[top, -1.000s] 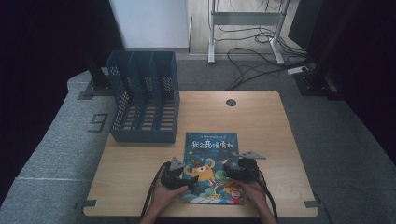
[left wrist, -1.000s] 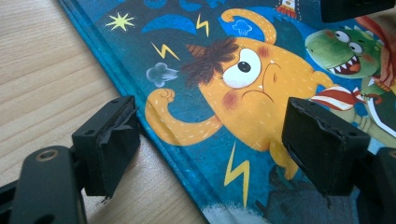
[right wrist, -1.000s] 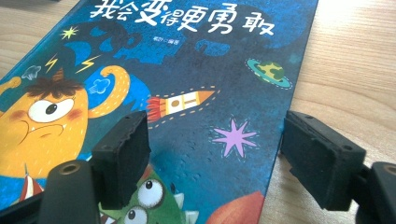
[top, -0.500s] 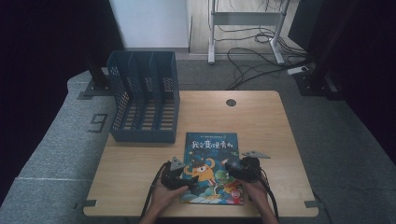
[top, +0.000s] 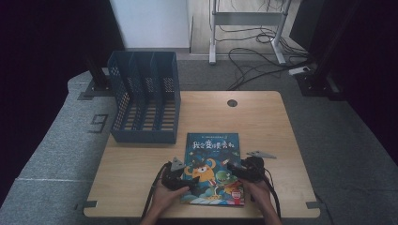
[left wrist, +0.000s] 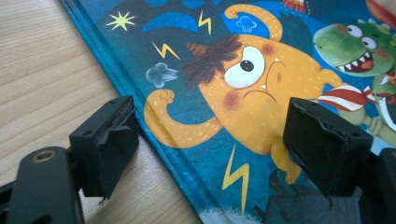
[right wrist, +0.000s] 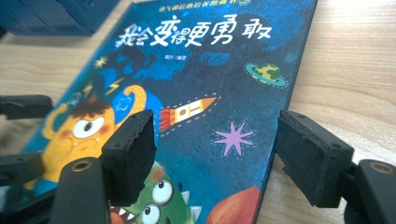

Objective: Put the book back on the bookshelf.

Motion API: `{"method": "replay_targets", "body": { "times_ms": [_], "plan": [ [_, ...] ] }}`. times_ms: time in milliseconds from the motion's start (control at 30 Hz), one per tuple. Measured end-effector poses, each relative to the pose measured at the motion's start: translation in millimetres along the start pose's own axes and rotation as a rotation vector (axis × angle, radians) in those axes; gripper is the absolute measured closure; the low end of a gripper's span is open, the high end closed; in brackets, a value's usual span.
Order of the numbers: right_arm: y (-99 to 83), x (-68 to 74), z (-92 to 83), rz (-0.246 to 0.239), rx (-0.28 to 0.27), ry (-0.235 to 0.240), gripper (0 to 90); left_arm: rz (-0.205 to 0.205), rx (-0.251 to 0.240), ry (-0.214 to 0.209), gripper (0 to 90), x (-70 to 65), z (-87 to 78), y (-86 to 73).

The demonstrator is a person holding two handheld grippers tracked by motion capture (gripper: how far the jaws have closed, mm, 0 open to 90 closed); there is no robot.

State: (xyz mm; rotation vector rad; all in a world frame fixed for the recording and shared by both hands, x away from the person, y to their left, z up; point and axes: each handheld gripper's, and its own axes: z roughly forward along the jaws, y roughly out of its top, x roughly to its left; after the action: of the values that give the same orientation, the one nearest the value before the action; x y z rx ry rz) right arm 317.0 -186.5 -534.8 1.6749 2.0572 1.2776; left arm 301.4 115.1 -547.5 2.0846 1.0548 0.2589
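A book (top: 213, 168) is seen lying flat, cover up, on the near half of the table (top: 263, 122), well apart from the blue file rack (top: 145, 103) at the far left corner. The left gripper (top: 180, 180) is held low at the book's left edge by a hand (top: 162, 199). In the left gripper view its jaws are spread wide and straddle that edge: one pad (left wrist: 109, 140) is set over bare wood just beside the cover, the other (left wrist: 322, 144) over the orange monster. Nothing is gripped there. The right gripper (top: 237, 169) is held at the book's right edge. In the right gripper view one pad (right wrist: 133, 151) is placed over the cover and the other (right wrist: 310, 151) over the wood past the edge. Its jaws have just been eased inward a little, yet a wide gap is kept and the book is not pinched. The cover is left untouched by the pads as far as can be judged.
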Motion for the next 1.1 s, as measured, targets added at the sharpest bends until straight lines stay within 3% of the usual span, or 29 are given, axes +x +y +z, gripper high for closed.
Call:
{"method": "replay_targets", "body": {
  "times_ms": [200,633,1100],
  "plan": [
    [3.4,-3.9,-6.2,0.053,-0.029,0.061,28.4,-0.013,-0.005,-0.012,16.9,1.9,-0.4,-0.1],
    [6.9,-8.3,-12.9,0.116,-0.042,0.138,29.4,-0.033,-0.013,-0.025,15.3,4.8,-1.1,-0.5],
    [8.0,-11.4,-15.2,0.195,-0.032,0.177,29.5,-0.040,-0.016,-0.028,14.8,5.7,-1.3,-0.6]
  ]
}}
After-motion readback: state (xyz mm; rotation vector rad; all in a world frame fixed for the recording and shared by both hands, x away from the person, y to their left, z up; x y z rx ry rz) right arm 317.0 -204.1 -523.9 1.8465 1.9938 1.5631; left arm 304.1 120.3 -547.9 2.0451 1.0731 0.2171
